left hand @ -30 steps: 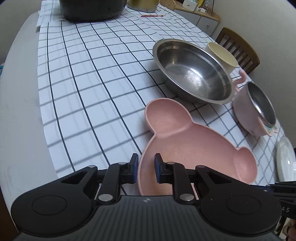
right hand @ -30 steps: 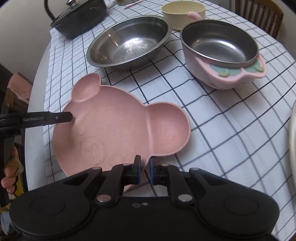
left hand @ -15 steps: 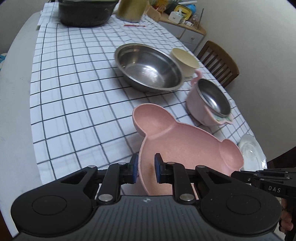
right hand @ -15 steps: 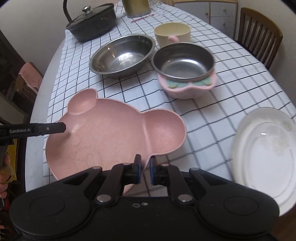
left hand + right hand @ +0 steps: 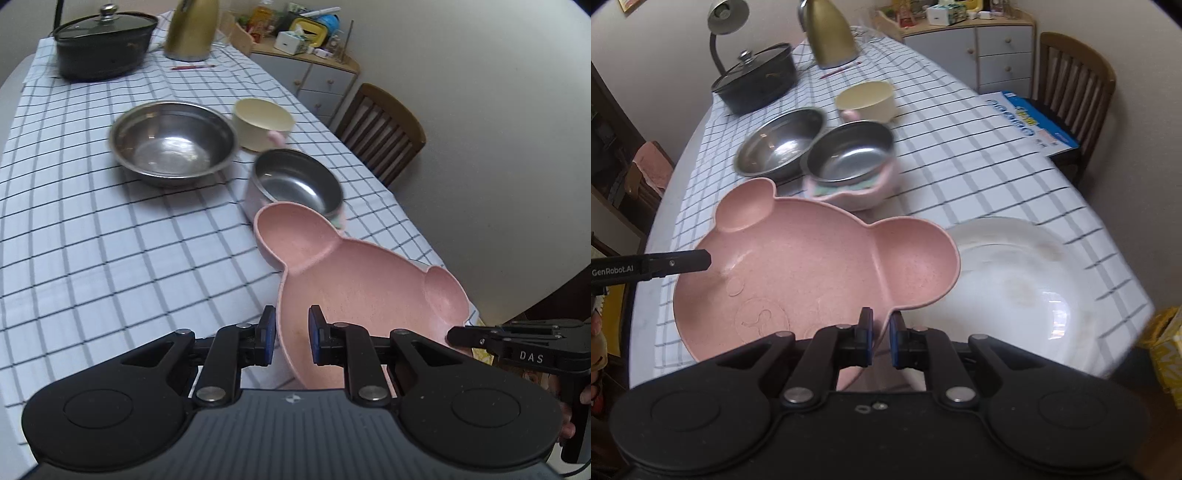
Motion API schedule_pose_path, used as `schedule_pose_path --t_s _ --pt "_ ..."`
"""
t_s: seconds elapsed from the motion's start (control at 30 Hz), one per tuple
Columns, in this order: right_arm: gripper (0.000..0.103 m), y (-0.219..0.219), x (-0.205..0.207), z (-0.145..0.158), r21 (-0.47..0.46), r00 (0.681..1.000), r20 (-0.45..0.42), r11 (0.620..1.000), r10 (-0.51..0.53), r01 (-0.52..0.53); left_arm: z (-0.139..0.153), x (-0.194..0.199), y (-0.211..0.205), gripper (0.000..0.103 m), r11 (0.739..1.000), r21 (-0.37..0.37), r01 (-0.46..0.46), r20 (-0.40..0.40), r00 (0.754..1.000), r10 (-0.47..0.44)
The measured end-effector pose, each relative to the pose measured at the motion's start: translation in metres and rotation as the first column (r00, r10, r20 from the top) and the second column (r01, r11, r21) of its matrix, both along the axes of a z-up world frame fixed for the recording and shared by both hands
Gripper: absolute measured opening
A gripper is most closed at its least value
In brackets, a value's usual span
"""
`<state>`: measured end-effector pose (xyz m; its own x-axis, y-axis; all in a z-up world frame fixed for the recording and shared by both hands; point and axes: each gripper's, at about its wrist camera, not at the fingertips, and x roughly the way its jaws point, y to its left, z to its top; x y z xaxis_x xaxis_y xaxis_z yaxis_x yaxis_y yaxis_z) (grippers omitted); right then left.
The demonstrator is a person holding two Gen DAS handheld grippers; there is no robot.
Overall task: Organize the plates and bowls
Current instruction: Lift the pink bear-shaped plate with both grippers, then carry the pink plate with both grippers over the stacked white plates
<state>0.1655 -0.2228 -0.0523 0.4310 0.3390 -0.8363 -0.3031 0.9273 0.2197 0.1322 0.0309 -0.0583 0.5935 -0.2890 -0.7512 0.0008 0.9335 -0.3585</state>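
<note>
A pink bear-shaped divided plate (image 5: 354, 280) (image 5: 820, 266) is held in the air above the table. My left gripper (image 5: 290, 334) is shut on its rim at one side. My right gripper (image 5: 881, 338) is shut on the opposite rim. A white plate (image 5: 1027, 280) lies on the table below, partly under the pink plate's right ear. A pink bowl with a steel liner (image 5: 299, 181) (image 5: 853, 166), a large steel bowl (image 5: 171, 142) (image 5: 779, 144) and a cream bowl (image 5: 262, 123) (image 5: 866, 99) stand behind.
A black lidded pot (image 5: 103, 42) (image 5: 757, 79) and a gold kettle (image 5: 192, 29) (image 5: 831, 31) stand at the far end of the checked tablecloth (image 5: 74, 240). A wooden chair (image 5: 1075, 96) with a blue booklet (image 5: 1030, 118) is at the right. A cabinet (image 5: 314, 70) stands behind.
Both grippers have lifted the pink plate higher and carried it right, over the white plate. The bowls now look farther away.
</note>
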Motion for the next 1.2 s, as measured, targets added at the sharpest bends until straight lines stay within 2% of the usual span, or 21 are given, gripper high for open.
schedule_pose_path --t_s 0.23,0.43,0.77,1.2 --pt "0.01 -0.07 0.025 -0.006 -0.028 1.0 0.008 0.999 0.016 -0.016 -0.018 0.021 -0.078 0.018 1.0 0.017 0.003 -0.019 1.0 -0.003" --pt "0.009 -0.109 0.052 -0.022 -0.03 0.998 0.003 0.998 0.061 -0.061 -0.035 0.037 -0.115 0.018 0.999 0.03 -0.033 -0.046 0.998 0.034" --pt "0.008 -0.136 0.085 -0.04 -0.018 0.994 0.009 0.994 0.109 -0.109 -0.051 0.05 -0.147 0.018 0.994 0.092 -0.065 -0.064 0.995 0.071" --pt "0.009 -0.142 0.095 -0.054 -0.043 0.984 0.015 0.984 0.175 -0.174 -0.063 0.058 -0.169 0.018 0.982 0.18 -0.053 -0.1 0.992 0.072"
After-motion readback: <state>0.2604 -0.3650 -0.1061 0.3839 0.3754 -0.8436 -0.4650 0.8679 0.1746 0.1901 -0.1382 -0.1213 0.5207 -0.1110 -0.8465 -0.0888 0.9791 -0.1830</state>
